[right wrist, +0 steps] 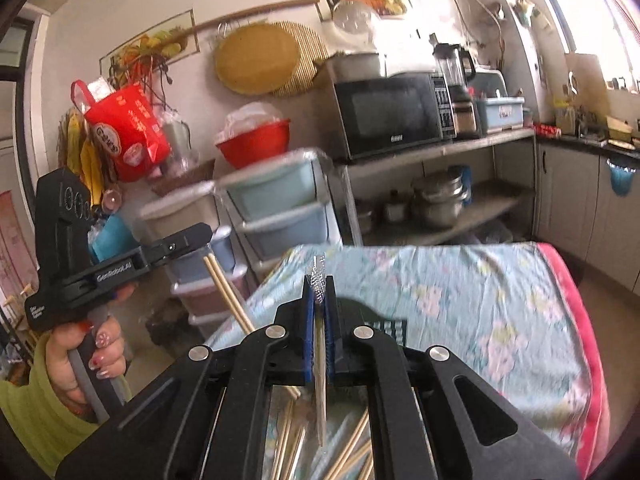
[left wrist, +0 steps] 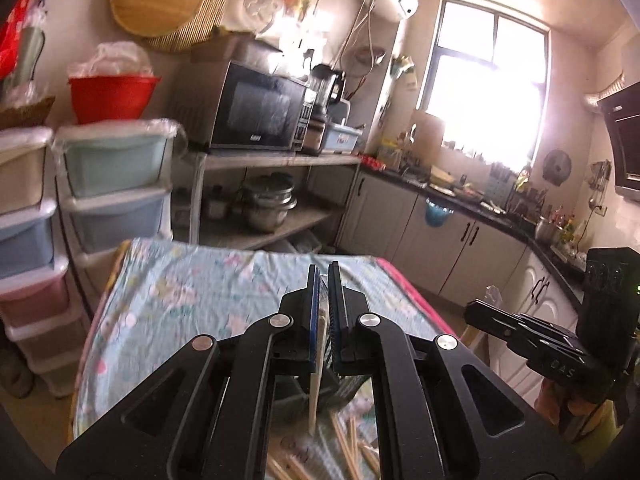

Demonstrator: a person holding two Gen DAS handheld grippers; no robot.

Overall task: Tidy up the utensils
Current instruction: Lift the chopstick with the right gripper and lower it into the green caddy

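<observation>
Loose chopsticks point(right wrist: 352, 452) under gripper frames, cut off at bottom edge; drawers point(left wrist: 112, 160) & bg motion-blurred.

Black linkage tool point(right wrist: 319, 292) with blue pads, silver pivot screws; lime-green sleeve point(right wrist: 38, 412), flower-painted red nails.
</observation>
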